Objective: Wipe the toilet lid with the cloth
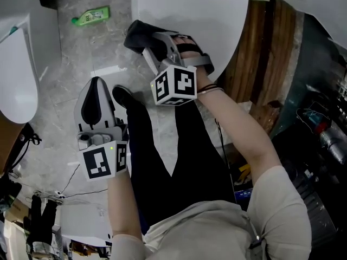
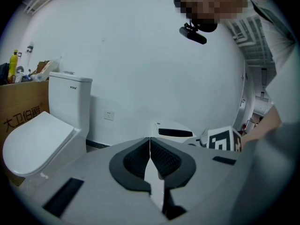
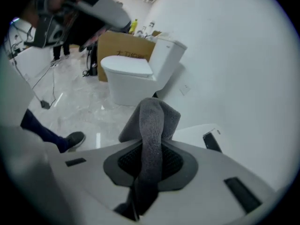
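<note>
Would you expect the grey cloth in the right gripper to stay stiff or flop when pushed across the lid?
Probably floppy: the cloth bunches in soft folds in the right gripper. Its nubby texture likely drags on the toilet lid.

The toilet lid [image 1: 190, 10] is bare across its white top. A wooden panel [image 1: 265, 53] stands close along its right edge. To its left the floor [image 1: 70, 53] lies open as far as a second toilet [image 1: 19, 64], with only a green bottle [image 1: 90, 17] on it.
</note>
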Available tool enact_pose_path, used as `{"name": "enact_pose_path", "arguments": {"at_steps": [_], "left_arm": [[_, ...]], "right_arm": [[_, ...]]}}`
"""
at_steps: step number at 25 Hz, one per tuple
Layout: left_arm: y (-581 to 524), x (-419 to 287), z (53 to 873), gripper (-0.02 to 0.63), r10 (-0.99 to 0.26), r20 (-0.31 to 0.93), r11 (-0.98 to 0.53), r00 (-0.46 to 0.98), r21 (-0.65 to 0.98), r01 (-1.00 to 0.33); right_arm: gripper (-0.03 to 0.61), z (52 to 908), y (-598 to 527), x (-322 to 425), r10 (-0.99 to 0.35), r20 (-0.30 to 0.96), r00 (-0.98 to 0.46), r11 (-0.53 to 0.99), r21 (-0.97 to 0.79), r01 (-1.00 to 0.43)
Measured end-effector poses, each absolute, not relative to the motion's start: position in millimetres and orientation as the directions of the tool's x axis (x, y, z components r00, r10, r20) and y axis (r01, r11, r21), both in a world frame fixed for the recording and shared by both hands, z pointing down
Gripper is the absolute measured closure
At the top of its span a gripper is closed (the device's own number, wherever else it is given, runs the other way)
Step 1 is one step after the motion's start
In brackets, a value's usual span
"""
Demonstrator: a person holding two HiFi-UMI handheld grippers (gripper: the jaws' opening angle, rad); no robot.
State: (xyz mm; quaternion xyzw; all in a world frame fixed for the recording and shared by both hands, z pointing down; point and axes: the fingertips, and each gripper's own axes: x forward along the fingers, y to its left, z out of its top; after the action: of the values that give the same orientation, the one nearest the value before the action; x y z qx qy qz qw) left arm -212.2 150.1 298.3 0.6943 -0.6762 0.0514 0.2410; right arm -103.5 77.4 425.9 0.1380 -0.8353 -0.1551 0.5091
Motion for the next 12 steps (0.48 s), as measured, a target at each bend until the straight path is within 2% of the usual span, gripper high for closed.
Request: {"name": "enact_pose_path", "arguments": {"at_steps": [7,12], "left_arm": [[141,-210,294,0.598,-0.918,0.388,0.027,0.080,0.264,-0.964],[137,-209,294,0.598,-0.921,0.383,0.034,0.071,0.261,-0.965]], "right_arm": [[0.508,333,64,-108,-0.520,0.587,-0.621,0.853,0.323,-0.409],[0.508,294,71,-97,-0.599,0.481,-0.640,0.790,0.223,-0.571]]}}
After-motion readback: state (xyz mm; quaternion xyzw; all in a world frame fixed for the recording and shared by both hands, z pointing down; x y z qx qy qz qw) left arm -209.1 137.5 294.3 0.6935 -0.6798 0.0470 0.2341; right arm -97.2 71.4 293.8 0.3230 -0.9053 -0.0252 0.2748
